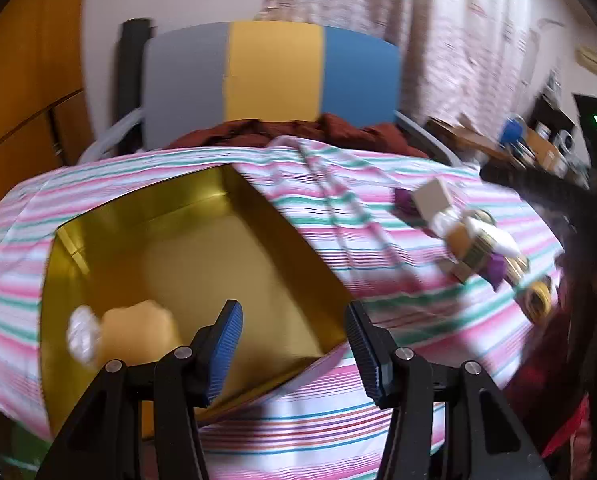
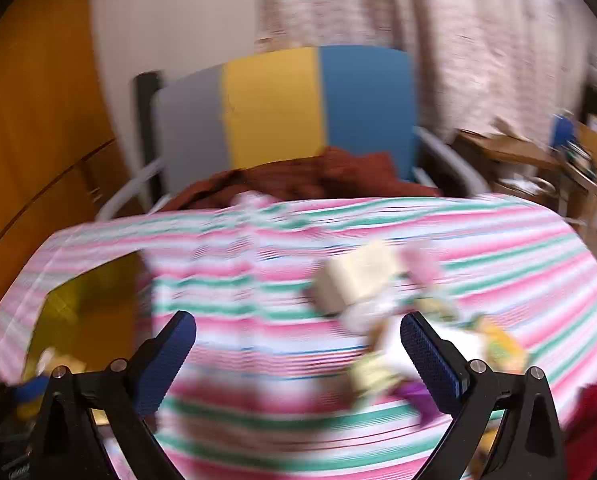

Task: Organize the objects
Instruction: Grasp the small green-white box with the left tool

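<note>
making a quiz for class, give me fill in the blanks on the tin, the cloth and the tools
The open tin is ____ inside.
The striped cloth under it has pink, white and ____ stripes.
Both the left tool and the right tool are ____.
The pile of small items lies ____ the tin.

Missing: gold; green; open; outside

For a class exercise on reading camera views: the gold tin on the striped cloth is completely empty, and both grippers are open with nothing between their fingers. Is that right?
Not quite. The gold tin is not empty: the left wrist view shows a pale yellow item already inside. The rest stands: the left gripper and right gripper are open and hold nothing.
</note>
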Tool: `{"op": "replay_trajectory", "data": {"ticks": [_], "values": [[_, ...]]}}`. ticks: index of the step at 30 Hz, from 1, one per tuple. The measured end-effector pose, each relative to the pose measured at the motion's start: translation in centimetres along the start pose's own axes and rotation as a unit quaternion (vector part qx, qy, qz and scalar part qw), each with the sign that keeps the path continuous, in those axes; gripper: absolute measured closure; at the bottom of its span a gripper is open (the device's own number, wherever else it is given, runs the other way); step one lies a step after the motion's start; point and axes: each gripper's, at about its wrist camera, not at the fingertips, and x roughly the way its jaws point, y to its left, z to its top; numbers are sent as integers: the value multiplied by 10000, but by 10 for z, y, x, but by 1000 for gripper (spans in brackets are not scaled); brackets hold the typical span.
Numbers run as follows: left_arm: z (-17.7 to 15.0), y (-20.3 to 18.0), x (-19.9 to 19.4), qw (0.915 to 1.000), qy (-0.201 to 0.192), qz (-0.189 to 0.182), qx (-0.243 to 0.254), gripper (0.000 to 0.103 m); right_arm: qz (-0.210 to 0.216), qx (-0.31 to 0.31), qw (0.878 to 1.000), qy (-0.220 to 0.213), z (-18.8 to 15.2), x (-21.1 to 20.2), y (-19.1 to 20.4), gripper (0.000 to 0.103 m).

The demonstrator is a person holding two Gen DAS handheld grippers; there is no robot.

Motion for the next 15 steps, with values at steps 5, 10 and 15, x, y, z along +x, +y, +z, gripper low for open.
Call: {"op": "replay_trajectory", "data": {"ticks": [5,10,15], "values": [[5,-38,16,9981,123,-341,500,49,-628,804,9948,-65,10,14,-80,0],[10,-83,38,9921,207,-675,1033,49,-561,1977,9786,34,7,24,-133,0],[15,-128,57,9825,43,-968,1590,49,-339,2248,9738,116,4,22,-142,0]]}}
